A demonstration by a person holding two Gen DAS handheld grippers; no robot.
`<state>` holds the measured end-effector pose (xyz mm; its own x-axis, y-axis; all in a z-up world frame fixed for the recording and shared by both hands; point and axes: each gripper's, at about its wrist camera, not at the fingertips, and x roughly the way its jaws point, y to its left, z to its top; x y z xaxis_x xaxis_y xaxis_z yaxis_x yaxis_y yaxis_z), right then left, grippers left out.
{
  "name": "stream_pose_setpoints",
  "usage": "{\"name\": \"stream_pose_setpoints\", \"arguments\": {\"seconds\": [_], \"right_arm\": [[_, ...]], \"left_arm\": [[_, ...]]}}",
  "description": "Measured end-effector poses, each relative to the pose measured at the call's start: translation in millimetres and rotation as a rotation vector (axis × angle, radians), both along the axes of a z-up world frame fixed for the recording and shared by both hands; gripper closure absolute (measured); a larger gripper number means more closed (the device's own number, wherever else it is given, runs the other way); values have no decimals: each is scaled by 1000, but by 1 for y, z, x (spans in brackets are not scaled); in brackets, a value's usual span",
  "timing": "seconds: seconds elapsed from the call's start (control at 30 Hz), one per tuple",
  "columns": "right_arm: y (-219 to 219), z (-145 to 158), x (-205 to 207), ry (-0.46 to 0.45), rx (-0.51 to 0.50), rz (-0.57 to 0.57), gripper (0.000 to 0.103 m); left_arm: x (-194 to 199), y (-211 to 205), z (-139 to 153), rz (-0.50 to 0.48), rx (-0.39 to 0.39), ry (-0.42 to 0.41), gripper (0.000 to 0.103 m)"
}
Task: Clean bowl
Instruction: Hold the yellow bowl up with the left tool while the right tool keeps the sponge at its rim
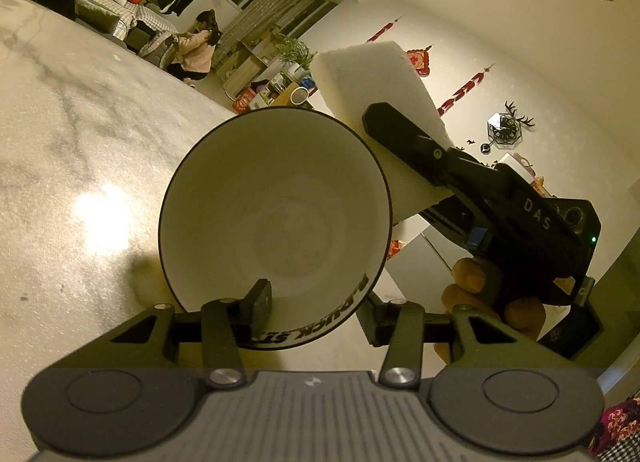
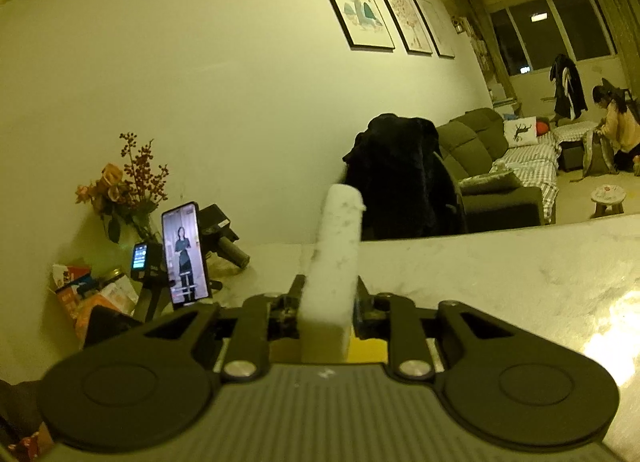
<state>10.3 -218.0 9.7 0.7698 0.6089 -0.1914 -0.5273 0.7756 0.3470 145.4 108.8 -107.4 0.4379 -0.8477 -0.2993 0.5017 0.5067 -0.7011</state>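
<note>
A white bowl (image 1: pixel 276 218) with a black rim and black lettering hangs tipped on its side over the marble table (image 1: pixel 60 142), its inside facing the left wrist camera. My left gripper (image 1: pixel 318 314) is shut on its lower wall, one finger inside and one outside. Just right of the bowl's rim, my right gripper (image 1: pixel 380 118) holds a white sponge (image 1: pixel 372 78), which stands behind and beside the rim. In the right wrist view the sponge (image 2: pixel 336 254) sticks out forward, squeezed between the jaws of the right gripper (image 2: pixel 328 294). The bowl does not show there.
A hand (image 1: pixel 472 278) holds the right gripper's grip. On the table's far left stand a phone on a stand (image 2: pixel 185 254), a vase of flowers (image 2: pixel 124 190) and snack packets (image 2: pixel 80 294). A dark coat (image 2: pixel 404 178) hangs over a chair behind the table edge.
</note>
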Motion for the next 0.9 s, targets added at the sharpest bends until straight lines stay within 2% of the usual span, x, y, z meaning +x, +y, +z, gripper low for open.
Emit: {"name": "stream_pose_setpoints", "arguments": {"seconds": [0.13,0.2,0.33,0.43,0.5,0.77,0.9], "right_arm": [[-2,-1,-1,-32,17,-10,76],[-2,0,-2,-53,29,-13,71],[-5,-1,-2,-83,68,-32,70],[-5,-2,-2,-92,84,-44,72],[-4,-2,-1,-93,84,-50,84],[-1,4,-7,-138,54,-57,84],[3,2,-7,-131,29,-46,84]], "left_arm": [[0,-1,0,-1,3,-1,56],[0,-1,-1,-1,4,-2,55],[-1,-1,0,-2,5,-2,55],[-3,-1,1,-3,5,-2,55],[-3,-1,1,-3,5,-2,55],[-5,-2,1,-4,5,-2,55],[-5,-4,1,-4,6,-2,55]]}}
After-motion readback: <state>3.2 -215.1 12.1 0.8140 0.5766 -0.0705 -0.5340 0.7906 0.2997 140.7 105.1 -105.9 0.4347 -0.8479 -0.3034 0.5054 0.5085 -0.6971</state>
